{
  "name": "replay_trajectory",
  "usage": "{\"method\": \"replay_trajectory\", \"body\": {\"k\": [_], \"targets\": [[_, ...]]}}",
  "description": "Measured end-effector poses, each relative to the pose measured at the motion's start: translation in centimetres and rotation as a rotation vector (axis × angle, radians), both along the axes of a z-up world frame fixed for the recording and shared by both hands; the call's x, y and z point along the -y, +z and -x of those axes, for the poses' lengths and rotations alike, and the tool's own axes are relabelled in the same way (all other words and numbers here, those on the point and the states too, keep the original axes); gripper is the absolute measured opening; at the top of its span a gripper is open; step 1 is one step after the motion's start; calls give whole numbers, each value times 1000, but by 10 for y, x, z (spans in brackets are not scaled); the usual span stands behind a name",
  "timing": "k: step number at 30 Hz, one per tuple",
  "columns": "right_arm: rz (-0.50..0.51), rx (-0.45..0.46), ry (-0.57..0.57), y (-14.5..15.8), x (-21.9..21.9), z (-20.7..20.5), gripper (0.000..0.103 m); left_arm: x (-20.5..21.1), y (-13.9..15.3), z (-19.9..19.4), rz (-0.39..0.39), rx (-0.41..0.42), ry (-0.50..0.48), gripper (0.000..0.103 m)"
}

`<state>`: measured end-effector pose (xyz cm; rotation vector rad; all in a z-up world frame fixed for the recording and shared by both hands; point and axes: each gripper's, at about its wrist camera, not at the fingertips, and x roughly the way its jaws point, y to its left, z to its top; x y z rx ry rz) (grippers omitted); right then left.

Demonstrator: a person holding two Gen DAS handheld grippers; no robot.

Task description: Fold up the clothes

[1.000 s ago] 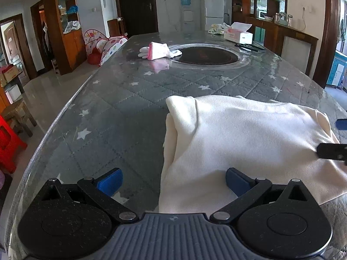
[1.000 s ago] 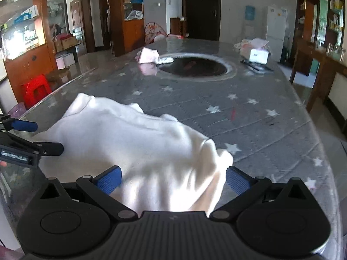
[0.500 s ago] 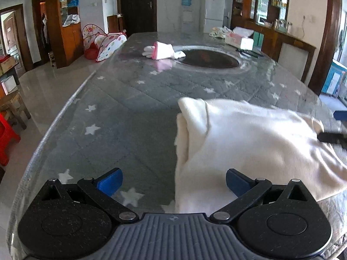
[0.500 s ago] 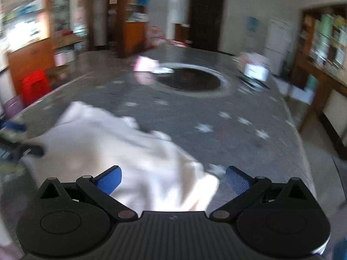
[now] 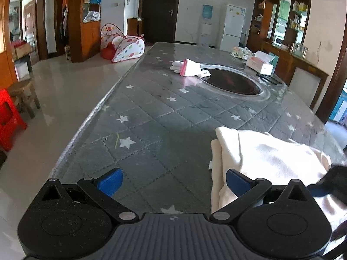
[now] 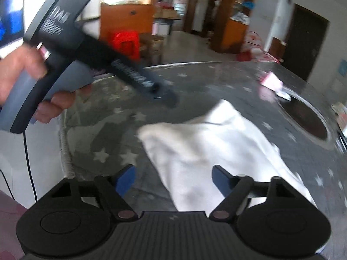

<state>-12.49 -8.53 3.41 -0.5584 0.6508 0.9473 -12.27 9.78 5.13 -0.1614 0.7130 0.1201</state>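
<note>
Garment (image 6: 216, 147) lies lower right, long axis running toward upper right — right tongs (image 6: 173, 178) nearer, closing over its near end, ungripped; left tongs (image 5: 173, 183) open, empty.

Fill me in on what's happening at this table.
A person is folding a cream garment on a long table with a star-patterned cover, working a two-finger tool in each hand. The left tool is open beside the garment's folded edge, gripping nothing. The right tool hangs over the garment's near corner, its jaws closing but not pinching the cloth yet. The picture from that side is blurred. A pink-cuffed glove lies further up the table.
</note>
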Motion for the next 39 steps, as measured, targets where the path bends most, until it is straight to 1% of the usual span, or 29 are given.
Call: {"method": "replay_trajectory", "body": {"k": [1, 2, 4, 5, 6, 7, 8, 9, 10, 12, 14, 18, 23, 24, 26, 28, 30, 31, 32, 33, 34, 36, 39], "targets": [[12, 5, 15, -2, -6, 1, 72, -1, 0, -1, 14, 1, 0, 103], [20, 10, 20, -4, -12, 2, 64, -2, 0, -1, 29, 3, 0, 103], [35, 11, 28, -7, -21, 3, 59, -4, 0, -4, 72, -2, -8, 103], [36, 13, 22, -8, -24, 2, 55, -5, -2, -6, 101, -9, -16, 103], [37, 14, 17, -9, -27, 1, 54, -5, -3, -8, 127, -14, -23, 103], [38, 16, 12, -10, -29, 0, 51, -6, -4, -10, 146, -18, -27, 102], [32, 15, 10, -10, -29, -2, 41, -6, -5, -12, 165, -22, -31, 102], [27, 11, 4, -10, -29, -4, 34, -7, -6, -13, 184, -26, -35, 102], [20, 5, -8, -10, -28, -6, 30, -8, -7, -15, 202, -30, -37, 102], [-3, -7, -19, -7, -25, -9, 16, -10, -9, -18, 240, -37, -43, 102], [-40, -24, -29, -2, -19, -11, 9, -12, -11, -21, 291, -45, -50, 102], [-121, -50, -51, 11, -6, -14, 7, -14, -16, -28, 380, -72, -46, 102], [-201, -84, -69, 28, 12, -19, 7, -9, -23, -40, 514, -110, -73, 102], [-209, -84, -69, 29, 15, -18, 7, -7, -25, -43, 531, -121, -83, 100], [-220, -88, -64, 32, 19, -17, 7, -2, -27, -50, 538, -131, -97, 96], [-226, -96, -57, 33, 23, -15, 7, 2, -28, -54, 538, -130, -114, 85], [-225, -97, -41, 33, 24, -12, 6, 4, -31, -54, 565, -133, -130, 63], [-225, -99, -35, 32, 25, -10, 6, 4, -33, -54, 573, -133, -135, 56], [-225, -102, -29, 32, 25, -8, 6, 5, -35, -53, 567, -131, -136, 44], [-221, -98, -22, 31, 26, -7, 7, 6, -36, -52, 561, -127, -135, 39], [-220, -98, -23, 31, 26, -7, 7, 5, -37, -50, 558, -121, -131, 38], [-217, -104, -23, 29, 28, -8, 10, 3, -39, -48, 558, -118, -121, 29], [-218, -106, -39, 28, 36, -9, 17, 3, -40, -46, 551, -112, -119, 27]]}}
